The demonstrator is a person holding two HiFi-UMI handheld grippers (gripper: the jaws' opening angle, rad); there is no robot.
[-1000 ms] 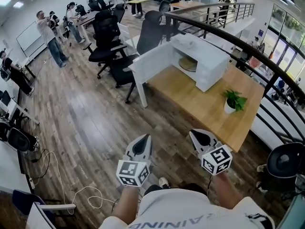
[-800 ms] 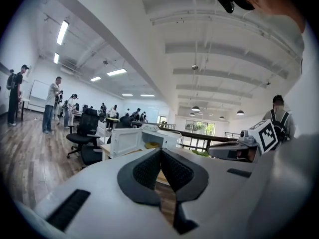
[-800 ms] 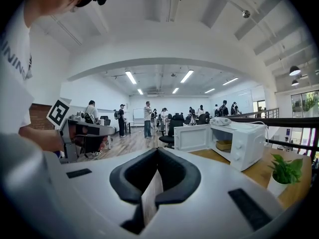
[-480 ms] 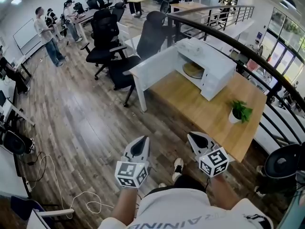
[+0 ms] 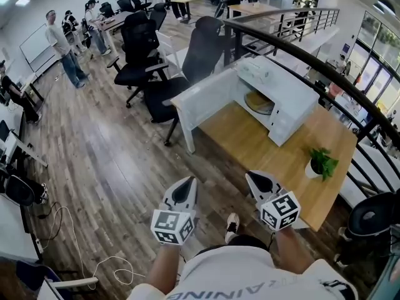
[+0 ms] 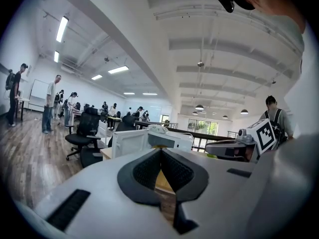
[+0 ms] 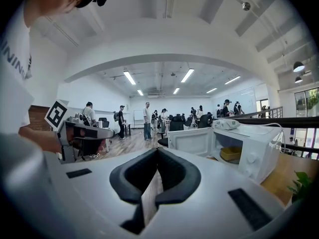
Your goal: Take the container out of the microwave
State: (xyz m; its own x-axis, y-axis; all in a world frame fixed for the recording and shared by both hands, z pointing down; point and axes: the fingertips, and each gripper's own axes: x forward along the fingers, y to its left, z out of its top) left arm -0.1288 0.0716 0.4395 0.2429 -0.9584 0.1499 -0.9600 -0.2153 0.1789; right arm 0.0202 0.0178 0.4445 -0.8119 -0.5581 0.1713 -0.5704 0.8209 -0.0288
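Low in front of us we hold the left gripper [image 5: 187, 182] and the right gripper [image 5: 251, 176] side by side over the wood floor [image 5: 112, 155], each with its jaws pressed together and nothing between them. Ahead stands a wooden table [image 5: 269, 155] bearing a white microwave [image 5: 284, 86], its door [image 5: 206, 95] swung wide. Inside sits the yellow container [image 5: 258, 103] — well apart from both grippers. A potted plant [image 5: 322, 163] stands on the table's near end.
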